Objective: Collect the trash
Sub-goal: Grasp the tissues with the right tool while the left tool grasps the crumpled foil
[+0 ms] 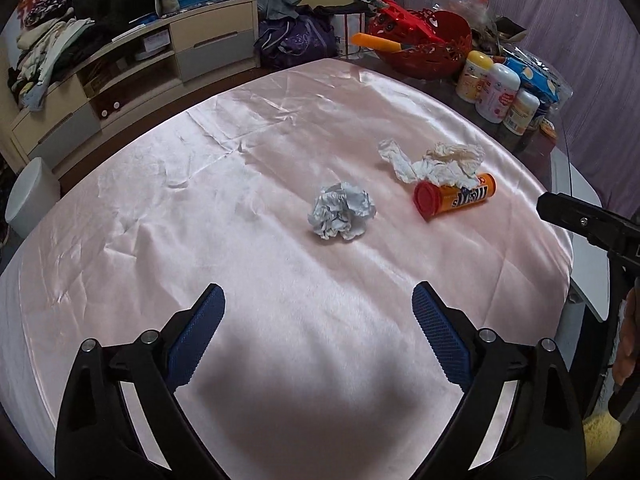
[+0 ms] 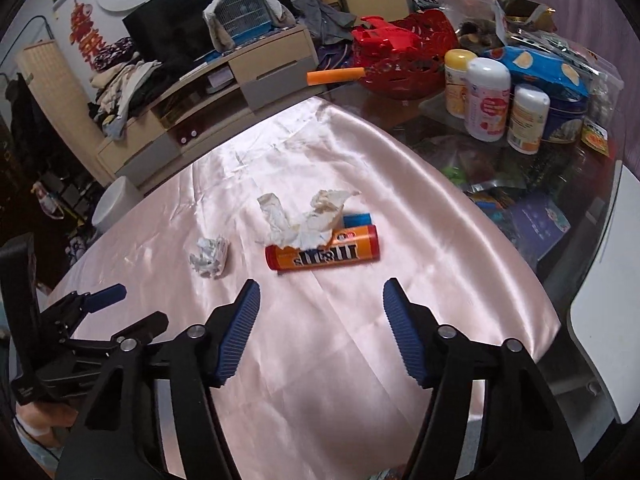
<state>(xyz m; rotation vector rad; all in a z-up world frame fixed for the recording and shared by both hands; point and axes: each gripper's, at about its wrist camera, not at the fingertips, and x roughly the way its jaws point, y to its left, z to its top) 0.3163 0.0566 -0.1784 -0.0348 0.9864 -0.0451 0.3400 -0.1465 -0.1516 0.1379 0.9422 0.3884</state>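
Hovering above a pink satin cloth on the tabletop, the left tongs and the right tongs both stand with jaws spread wide, gripping nothing. A crumpled ball of paper lies near the middle of the cloth, apart from the other litter. Just beyond it, an orange candy tube with a red cap lies on its side, a wrinkled white tissue draped over it and touching it. A red basket and white bottles crowd the far edge
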